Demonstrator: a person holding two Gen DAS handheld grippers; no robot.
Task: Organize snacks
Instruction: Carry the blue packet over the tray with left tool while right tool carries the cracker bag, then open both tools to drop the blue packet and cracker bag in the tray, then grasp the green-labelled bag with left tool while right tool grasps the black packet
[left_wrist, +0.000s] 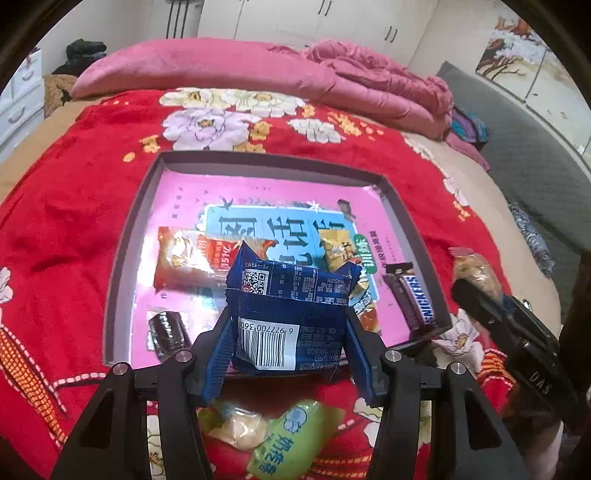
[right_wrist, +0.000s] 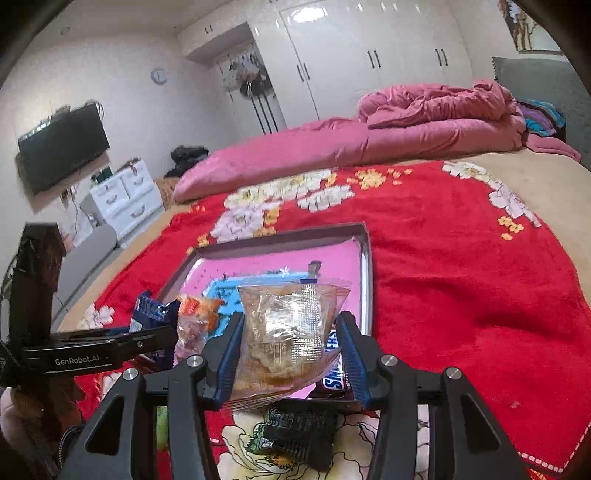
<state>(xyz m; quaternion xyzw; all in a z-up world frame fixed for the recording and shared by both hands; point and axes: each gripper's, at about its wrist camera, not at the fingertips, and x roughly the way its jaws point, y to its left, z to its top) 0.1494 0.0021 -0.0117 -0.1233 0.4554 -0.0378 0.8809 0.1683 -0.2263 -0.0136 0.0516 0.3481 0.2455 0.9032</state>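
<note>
My left gripper (left_wrist: 290, 332) clamps a blue packet (left_wrist: 291, 314) just above the tray's (left_wrist: 122, 258) near rim; my right gripper (right_wrist: 290, 350) clamps a clear bag (right_wrist: 288, 332) there too. Both seem light, crinkly, slippery, so I pinch mid-body.

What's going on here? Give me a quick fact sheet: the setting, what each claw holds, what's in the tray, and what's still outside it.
setting: red floral blanket on a bed
left claw: shut on blue snack packet
right claw: shut on clear snack bag
tray: holds Snickers bar, orange packet, yellow packet, dark packet
outside tray: green packet, pale packet, black packet
</note>
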